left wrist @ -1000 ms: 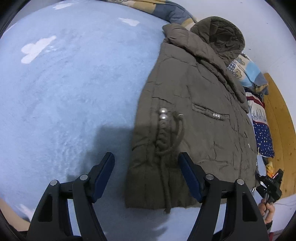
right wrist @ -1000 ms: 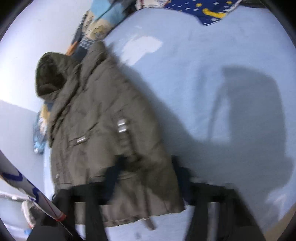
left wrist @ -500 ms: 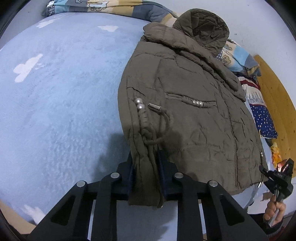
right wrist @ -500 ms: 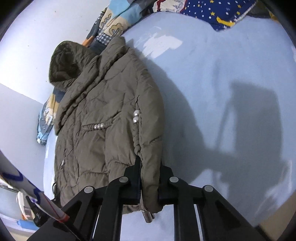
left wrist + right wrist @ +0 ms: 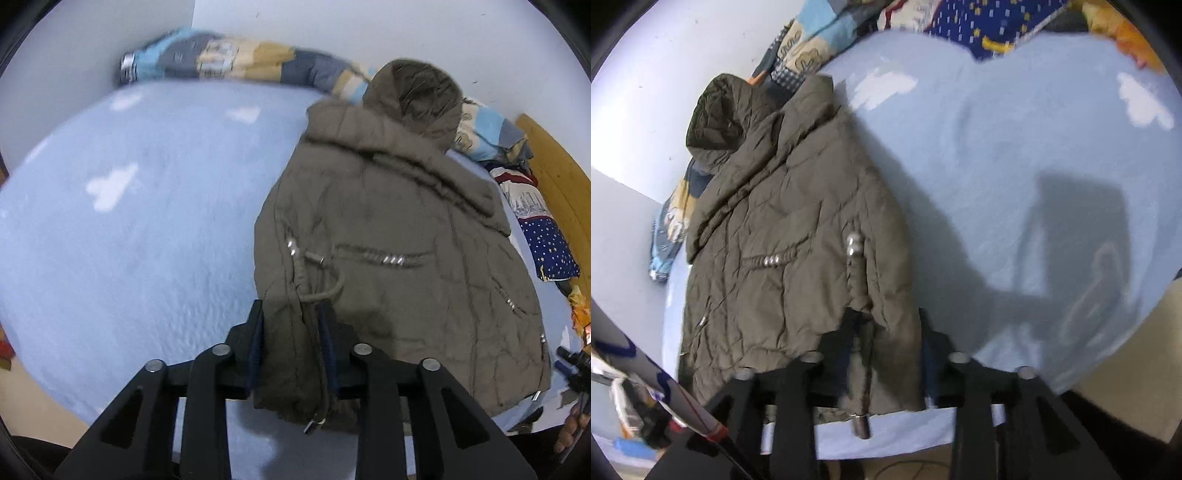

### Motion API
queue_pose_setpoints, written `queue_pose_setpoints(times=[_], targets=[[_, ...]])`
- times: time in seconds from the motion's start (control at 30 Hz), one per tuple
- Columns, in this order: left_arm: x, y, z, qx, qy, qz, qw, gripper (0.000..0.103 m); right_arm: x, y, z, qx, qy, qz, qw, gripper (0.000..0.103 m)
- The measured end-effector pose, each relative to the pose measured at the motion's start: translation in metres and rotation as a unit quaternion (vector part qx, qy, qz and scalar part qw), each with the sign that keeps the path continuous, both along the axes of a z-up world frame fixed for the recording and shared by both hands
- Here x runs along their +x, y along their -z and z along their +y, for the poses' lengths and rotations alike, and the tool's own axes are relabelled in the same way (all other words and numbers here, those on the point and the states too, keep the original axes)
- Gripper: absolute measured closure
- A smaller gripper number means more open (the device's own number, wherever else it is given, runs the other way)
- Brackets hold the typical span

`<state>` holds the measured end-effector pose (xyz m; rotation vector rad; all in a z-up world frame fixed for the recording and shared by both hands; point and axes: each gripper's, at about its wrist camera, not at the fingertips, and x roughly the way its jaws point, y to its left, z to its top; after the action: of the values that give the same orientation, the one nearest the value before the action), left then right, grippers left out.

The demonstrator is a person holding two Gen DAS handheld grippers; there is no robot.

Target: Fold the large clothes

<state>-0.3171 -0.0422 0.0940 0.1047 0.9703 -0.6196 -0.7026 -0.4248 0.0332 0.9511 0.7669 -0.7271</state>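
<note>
olive hooded jacket lying flat on the light blue bed sheet. left gripper and right gripper each have their jaws closed on a bunched fold at the jacket's hem, with a drawstring hanging between them.

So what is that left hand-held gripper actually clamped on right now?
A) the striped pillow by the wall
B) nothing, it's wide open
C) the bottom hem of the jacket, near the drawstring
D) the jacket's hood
C: the left hand-held gripper has its jaws closed on the lower hem of the olive jacket, next to the drawstring; the hood lies far off by the wall.
</note>
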Motion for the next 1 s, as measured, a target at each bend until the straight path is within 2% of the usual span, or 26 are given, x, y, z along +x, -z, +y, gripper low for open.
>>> queue_pose_setpoints(times=[0.03, 0.07, 0.13, 0.2, 0.33, 0.53, 0.8, 1.0], targets=[[-0.005, -0.005, -0.003, 0.003, 0.004, -0.015, 0.9999, 0.071, -0.002, -0.011, 0.001, -0.034, 0.013, 0.019, 0.999, 0.045], [-0.011, -0.014, -0.009, 0.01, 0.012, -0.04, 0.9991, 0.068, -0.005, -0.02, 0.003, -0.058, 0.02, 0.028, 0.998, 0.045], [-0.025, -0.027, -0.019, 0.008, 0.028, -0.069, 0.9972, 0.065, -0.004, -0.037, 0.006, -0.092, 0.017, 0.018, 0.995, 0.045], [-0.041, -0.039, -0.029, 0.004, 0.049, -0.089, 0.9949, 0.063, 0.005, -0.049, 0.01, -0.102, -0.014, -0.008, 0.995, 0.045], [-0.071, -0.061, -0.054, -0.004, 0.088, -0.124, 0.9884, 0.056, 0.043, -0.06, 0.033, -0.115, -0.082, -0.011, 0.99, 0.043], [-0.106, -0.087, -0.084, -0.012, 0.128, -0.158, 0.979, 0.052, 0.095, -0.048, 0.061, -0.108, -0.148, -0.004, 0.983, 0.042], [-0.132, -0.103, -0.094, -0.008, 0.14, -0.182, 0.9733, 0.051, 0.109, -0.01, 0.083, -0.101, -0.181, 0.029, 0.978, 0.041], [-0.137, -0.104, -0.096, -0.004, 0.141, -0.181, 0.9733, 0.051, 0.104, 0.0, 0.079, -0.091, -0.18, 0.036, 0.979, 0.041]])
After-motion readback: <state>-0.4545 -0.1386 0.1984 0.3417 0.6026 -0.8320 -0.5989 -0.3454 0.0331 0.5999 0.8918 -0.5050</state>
